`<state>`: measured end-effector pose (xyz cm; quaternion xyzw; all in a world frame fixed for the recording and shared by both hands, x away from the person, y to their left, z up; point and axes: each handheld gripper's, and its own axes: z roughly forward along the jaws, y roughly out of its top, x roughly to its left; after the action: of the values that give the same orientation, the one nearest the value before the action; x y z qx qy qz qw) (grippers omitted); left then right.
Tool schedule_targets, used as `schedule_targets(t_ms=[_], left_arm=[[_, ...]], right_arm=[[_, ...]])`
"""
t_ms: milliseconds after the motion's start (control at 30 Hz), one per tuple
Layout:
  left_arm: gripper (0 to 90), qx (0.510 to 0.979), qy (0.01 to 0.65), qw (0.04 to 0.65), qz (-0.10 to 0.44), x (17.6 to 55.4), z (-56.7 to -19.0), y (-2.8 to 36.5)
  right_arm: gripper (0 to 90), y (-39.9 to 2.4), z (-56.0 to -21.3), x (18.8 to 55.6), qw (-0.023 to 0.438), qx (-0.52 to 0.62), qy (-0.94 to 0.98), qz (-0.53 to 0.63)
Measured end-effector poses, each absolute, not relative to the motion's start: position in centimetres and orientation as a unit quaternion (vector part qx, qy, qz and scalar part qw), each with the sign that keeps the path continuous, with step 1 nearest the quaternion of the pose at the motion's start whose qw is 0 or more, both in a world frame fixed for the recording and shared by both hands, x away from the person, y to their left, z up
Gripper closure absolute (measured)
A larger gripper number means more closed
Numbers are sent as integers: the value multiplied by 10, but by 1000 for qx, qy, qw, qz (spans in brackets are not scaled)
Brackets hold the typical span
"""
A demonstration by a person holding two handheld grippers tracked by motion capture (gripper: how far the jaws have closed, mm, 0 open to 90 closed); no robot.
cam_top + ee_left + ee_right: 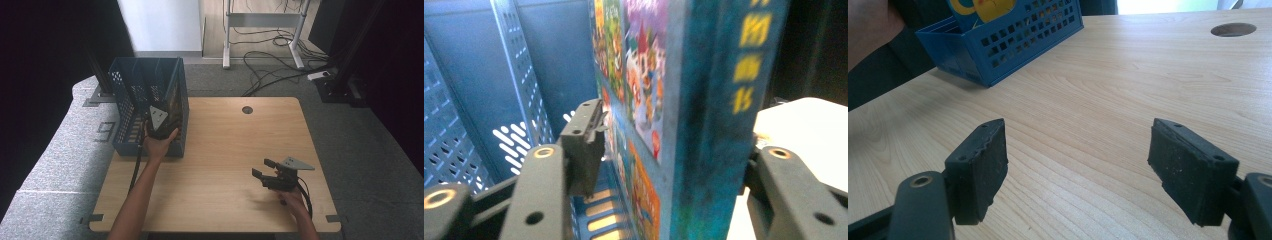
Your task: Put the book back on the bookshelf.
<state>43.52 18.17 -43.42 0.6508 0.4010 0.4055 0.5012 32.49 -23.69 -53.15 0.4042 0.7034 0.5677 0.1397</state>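
Observation:
A thick picture book (644, 95) with a teal spine and yellow lettering stands upright in a blue perforated basket (125, 100) at the table's back left. My left gripper (159, 120) reaches into the basket from the front. Its jaws press the book's cover and back, so the left gripper (669, 150) is shut on the book. The basket wall (524, 75) rises just left of it. My right gripper (262, 170) hovers low over the front right of the table, open, with nothing between its pads (980, 165). From there the basket (1013, 45) and the book's top (983, 7) show far off.
The wooden table (225, 150) has a round cable hole (247, 110) near its back edge, the hole (1233, 29) also showing in the right gripper view. Behind the table are a white desk frame (227, 45) and loose cables (280, 55) on the floor. Dark curtains flank both sides.

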Motion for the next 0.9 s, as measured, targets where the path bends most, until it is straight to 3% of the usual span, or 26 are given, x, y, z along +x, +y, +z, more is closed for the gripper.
schedule_targets(t_ms=[300,900], left_arm=[[376,649,417,521,365,431,-437,191],[364,665,415,532,321,397,-442,205]], right_arm=[[229,-236,-532,325,138,403,705,567],[225,-234,-533,325,134,401,707,566]])
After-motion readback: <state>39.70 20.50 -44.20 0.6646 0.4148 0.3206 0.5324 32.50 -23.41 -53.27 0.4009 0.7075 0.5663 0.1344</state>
